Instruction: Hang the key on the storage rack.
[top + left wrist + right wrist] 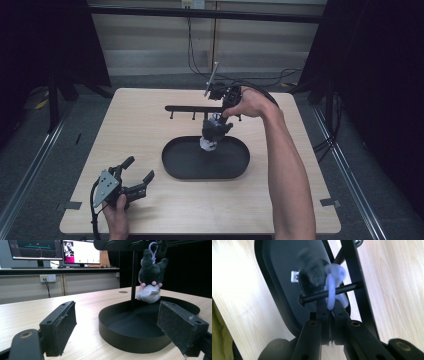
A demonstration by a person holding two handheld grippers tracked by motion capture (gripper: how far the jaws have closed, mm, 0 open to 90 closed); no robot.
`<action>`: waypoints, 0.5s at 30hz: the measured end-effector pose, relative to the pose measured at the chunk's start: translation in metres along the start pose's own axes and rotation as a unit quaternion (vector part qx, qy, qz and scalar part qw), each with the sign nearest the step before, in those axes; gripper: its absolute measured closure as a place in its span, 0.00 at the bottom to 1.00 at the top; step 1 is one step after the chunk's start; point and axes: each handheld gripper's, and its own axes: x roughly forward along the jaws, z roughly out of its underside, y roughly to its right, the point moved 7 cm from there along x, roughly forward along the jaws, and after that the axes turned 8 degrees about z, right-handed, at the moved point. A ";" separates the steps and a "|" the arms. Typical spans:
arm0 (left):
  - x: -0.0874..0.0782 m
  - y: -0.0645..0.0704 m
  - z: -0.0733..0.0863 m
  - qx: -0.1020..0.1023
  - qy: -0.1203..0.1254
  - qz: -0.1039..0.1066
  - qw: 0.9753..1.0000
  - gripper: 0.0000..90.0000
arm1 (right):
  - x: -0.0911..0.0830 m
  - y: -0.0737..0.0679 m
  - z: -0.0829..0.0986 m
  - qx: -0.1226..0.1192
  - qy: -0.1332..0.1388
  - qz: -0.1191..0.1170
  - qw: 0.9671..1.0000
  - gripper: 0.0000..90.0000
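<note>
Black tray [175, 165] beneath plush keychain [214, 131]; peg [329, 293] through ring [331, 293].

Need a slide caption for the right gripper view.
Right gripper shut on the plush keychain's pale ring, threaded over a rack peg above the black tray.

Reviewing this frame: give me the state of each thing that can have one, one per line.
left gripper: open, holding nothing, low over the table.
right gripper: shut on the plush toy's ring.
ring: threaded over a peg of the black rack.
plush toy: hanging over the tray.
black tray: flat on the table, nothing resting inside.
</note>
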 end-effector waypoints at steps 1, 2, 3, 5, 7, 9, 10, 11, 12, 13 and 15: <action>0.000 0.000 0.000 0.000 0.000 0.000 1.000 0.17 | 0.000 0.000 0.000 -0.001 0.001 -0.001 1.000 0.96; 0.000 0.000 0.000 0.000 0.000 0.000 1.000 0.17 | -0.001 -0.001 0.001 -0.002 0.000 0.000 1.000 0.96; 0.000 0.000 0.000 0.000 0.000 0.000 1.000 0.17 | -0.001 -0.002 0.000 -0.002 0.005 0.000 1.000 0.95; 0.000 0.000 0.000 -0.001 0.000 0.000 1.000 0.17 | -0.003 -0.003 0.001 -0.005 0.010 0.000 1.000 0.92; 0.000 0.000 0.000 0.000 0.000 0.000 1.000 0.17 | -0.005 -0.005 0.003 0.001 0.014 0.002 1.000 0.89; 0.000 0.000 0.000 0.000 0.000 0.000 1.000 0.17 | -0.006 -0.006 0.005 0.007 0.019 0.002 1.000 0.84; 0.000 0.000 0.000 -0.002 0.002 0.000 1.000 0.17 | -0.006 -0.007 0.006 0.008 0.015 0.000 1.000 0.82; 0.000 0.000 0.000 -0.002 0.002 0.000 1.000 0.17 | -0.006 -0.009 0.007 0.009 0.014 -0.001 1.000 0.80; 0.000 0.000 0.000 -0.002 0.002 0.000 1.000 0.17 | -0.008 -0.012 0.007 0.007 0.018 0.000 1.000 0.79; 0.000 0.000 0.000 -0.003 0.001 0.000 1.000 0.17 | -0.008 -0.013 0.008 0.007 0.022 -0.002 1.000 0.78; 0.000 0.000 0.000 -0.002 0.002 0.000 1.000 0.17 | -0.009 -0.015 0.010 0.007 0.025 0.003 1.000 0.77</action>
